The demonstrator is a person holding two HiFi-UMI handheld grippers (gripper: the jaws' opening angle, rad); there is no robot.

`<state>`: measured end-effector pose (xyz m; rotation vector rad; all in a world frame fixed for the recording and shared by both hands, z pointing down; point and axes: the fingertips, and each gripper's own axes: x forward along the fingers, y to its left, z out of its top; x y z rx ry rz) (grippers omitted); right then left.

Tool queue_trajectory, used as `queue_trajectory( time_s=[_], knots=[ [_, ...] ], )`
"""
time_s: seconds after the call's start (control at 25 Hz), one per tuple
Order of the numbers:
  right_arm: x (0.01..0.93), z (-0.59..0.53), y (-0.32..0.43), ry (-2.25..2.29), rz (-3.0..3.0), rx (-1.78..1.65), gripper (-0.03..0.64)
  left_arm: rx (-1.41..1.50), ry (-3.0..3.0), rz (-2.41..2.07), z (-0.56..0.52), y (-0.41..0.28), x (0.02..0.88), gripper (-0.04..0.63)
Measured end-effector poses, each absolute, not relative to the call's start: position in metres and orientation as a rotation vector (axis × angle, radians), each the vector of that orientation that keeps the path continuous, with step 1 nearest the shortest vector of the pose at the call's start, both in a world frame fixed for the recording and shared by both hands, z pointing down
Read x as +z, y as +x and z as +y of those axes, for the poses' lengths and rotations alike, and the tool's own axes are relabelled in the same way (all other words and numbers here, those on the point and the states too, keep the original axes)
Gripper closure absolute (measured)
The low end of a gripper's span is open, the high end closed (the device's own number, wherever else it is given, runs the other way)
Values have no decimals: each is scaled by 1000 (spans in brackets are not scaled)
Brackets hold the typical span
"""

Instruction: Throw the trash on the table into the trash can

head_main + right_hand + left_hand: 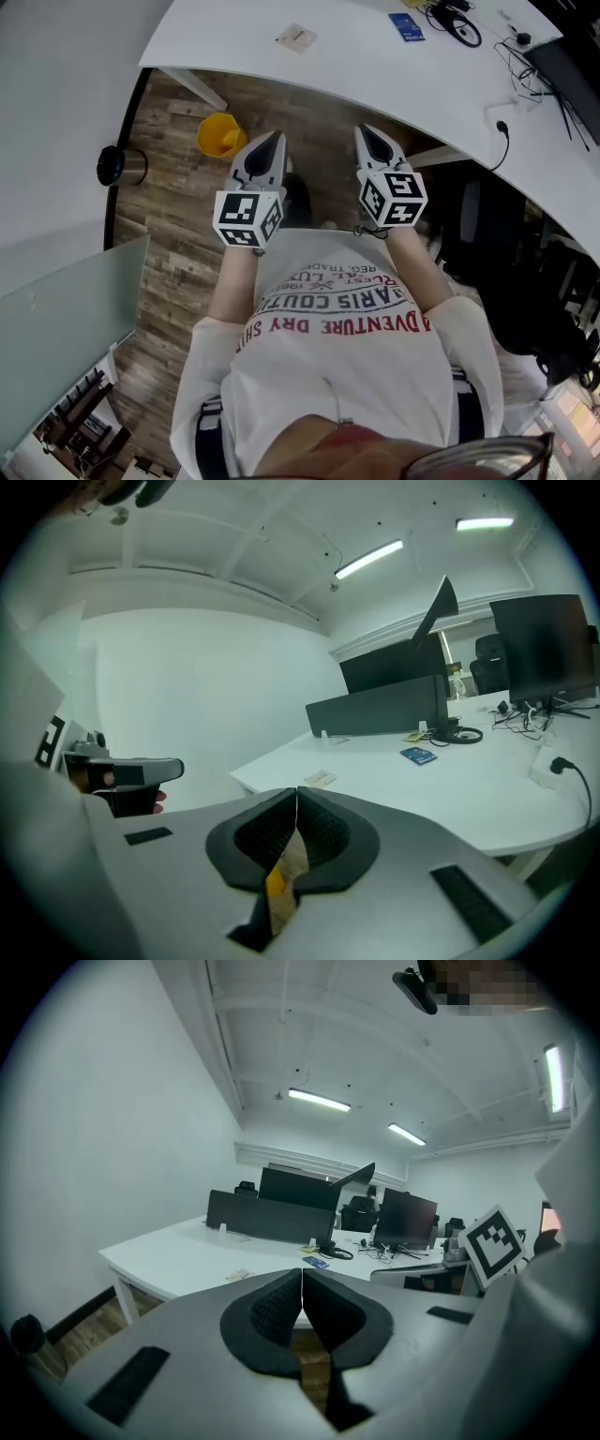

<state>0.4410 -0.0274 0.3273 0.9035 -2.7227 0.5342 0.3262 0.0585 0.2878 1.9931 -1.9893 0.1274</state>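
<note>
while both grippers [302,1277] [297,794] hang empty, their jaws meet.

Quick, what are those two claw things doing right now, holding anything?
Left gripper: closed, nothing between its jaws.
Right gripper: closed, nothing between its jaws.

You can't identify the pale packet [296,37] or blue card [406,26] on the worktop [281,80], too small in the head view, and the right gripper view shows only a yellow sliver of the trash can [275,883].
</note>
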Motion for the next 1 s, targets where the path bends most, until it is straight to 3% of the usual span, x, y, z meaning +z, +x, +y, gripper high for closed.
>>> queue_trajectory(
  time_s=[0.6, 1.0],
  knots=[
    [336, -218, 265, 1004, -2599, 552, 591, 167, 2111, -1760, -156, 162, 306, 572],
    [394, -265, 196, 893, -2433, 593, 589, 176, 2068, -1648, -217, 101, 341, 572]
  ],
)
